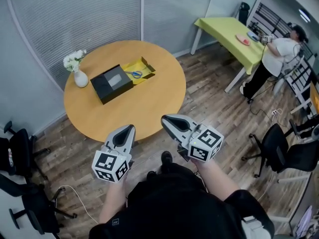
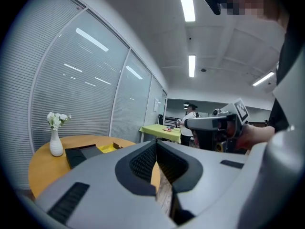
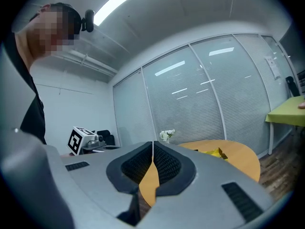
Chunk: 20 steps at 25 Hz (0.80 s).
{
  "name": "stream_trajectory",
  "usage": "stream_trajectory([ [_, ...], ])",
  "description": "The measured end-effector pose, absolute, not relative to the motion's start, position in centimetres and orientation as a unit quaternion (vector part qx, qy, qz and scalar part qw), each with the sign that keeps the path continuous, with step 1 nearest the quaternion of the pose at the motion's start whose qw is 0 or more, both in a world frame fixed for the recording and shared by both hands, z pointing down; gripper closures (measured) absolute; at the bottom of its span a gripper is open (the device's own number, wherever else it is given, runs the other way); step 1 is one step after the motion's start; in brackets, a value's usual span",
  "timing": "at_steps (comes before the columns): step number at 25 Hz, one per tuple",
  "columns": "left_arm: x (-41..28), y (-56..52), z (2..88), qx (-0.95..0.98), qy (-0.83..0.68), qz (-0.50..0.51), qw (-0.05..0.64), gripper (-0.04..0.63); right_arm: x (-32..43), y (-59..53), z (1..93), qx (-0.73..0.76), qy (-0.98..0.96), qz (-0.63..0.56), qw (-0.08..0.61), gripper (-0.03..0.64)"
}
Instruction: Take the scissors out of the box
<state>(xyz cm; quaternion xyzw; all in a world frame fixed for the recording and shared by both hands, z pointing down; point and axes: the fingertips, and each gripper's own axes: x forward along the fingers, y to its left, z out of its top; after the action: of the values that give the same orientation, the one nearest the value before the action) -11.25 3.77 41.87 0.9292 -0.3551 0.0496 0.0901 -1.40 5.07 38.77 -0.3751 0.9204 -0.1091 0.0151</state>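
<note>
Blue-handled scissors lie in the yellow box on the far side of the round wooden table. A black lid rests against the box's left side. My left gripper is shut and empty, held in the air off the table's near edge. My right gripper is also shut and empty, just right of it, over the floor by the table's rim. In the left gripper view the lid and yellow box show beyond the closed jaws. The right gripper view shows the yellow box on the table.
A white vase of flowers stands left of the black lid. Black office chairs sit at the left, another chair at the right. A person stands by a yellow-green table at the back right.
</note>
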Motion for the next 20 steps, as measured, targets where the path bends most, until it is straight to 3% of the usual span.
stream_trajectory([
  [14, -10.9, -5.7, 42.0, 0.907, -0.406, 0.066, 0.084, 0.580, -1.7, -6.8, 39.5, -0.308, 0.942, -0.128, 0.046, 0.578],
  [20, -7.5, -12.2, 41.3, 0.904, -0.413, 0.075, 0.082, 0.580, 1.0, -13.7, 40.2, -0.292, 0.945, -0.142, 0.041, 0.578],
])
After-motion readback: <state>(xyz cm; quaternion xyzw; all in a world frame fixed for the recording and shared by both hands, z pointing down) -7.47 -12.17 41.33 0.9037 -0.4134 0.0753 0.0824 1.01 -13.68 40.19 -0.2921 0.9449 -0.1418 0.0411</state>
